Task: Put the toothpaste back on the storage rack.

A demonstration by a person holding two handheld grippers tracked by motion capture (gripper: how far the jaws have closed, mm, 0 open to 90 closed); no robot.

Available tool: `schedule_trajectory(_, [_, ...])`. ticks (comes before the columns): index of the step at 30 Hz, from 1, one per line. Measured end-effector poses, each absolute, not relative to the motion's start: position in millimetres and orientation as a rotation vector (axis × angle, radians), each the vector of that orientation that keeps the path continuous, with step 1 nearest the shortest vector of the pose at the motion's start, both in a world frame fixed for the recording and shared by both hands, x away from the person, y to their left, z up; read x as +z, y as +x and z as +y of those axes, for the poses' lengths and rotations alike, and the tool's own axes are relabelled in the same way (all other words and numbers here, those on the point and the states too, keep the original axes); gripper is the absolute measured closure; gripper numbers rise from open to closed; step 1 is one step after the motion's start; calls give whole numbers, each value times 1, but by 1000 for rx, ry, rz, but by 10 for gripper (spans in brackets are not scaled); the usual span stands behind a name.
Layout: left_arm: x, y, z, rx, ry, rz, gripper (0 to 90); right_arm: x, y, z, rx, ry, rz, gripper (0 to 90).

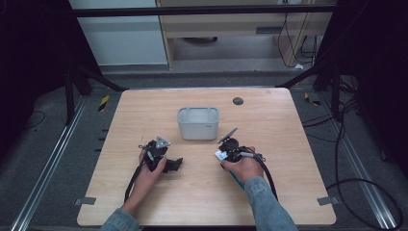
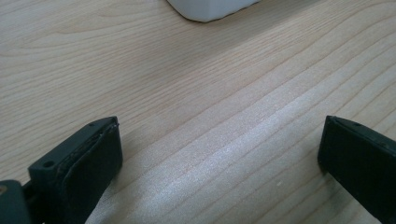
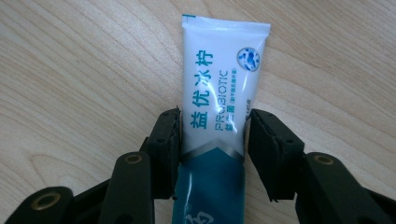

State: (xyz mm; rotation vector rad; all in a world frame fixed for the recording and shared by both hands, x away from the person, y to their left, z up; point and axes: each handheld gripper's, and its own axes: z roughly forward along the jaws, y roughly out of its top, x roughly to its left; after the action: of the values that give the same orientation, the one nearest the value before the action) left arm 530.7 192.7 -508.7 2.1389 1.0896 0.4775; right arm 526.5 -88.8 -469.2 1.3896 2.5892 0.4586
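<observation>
A toothpaste tube [image 3: 219, 84], white with a teal lower half and blue lettering, lies flat on the wooden table [image 1: 269, 120] with its crimped end pointing away. My right gripper [image 3: 215, 140] is shut on the tube, its jaws set against the tube's two long edges, with only a sliver showing at the right pad. From above, the tube's white end [image 1: 221, 155] pokes out beside the right gripper [image 1: 230, 149], at centre right. My left gripper [image 1: 161, 156] rests low at centre left. Its jaws stand wide open [image 2: 219, 154] over bare wood.
A grey-white rectangular bin [image 1: 198, 123] stands at the table's middle, just beyond both grippers; its corner [image 2: 210, 9] shows ahead of the left jaws. A dark round grommet [image 1: 237, 101] sits near the far edge. Cables trail from both grippers toward the person.
</observation>
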Motion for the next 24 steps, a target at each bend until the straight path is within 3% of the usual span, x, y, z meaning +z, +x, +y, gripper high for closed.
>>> schedule_trajectory(12, [-509,531,193,477,2138,1090,0,-470,527,-88,450,1384,2601,562])
schedule_trajectory(24, [-509,531,193,478,2139,1089,0,-468,527,-90,454,1399,2600,662])
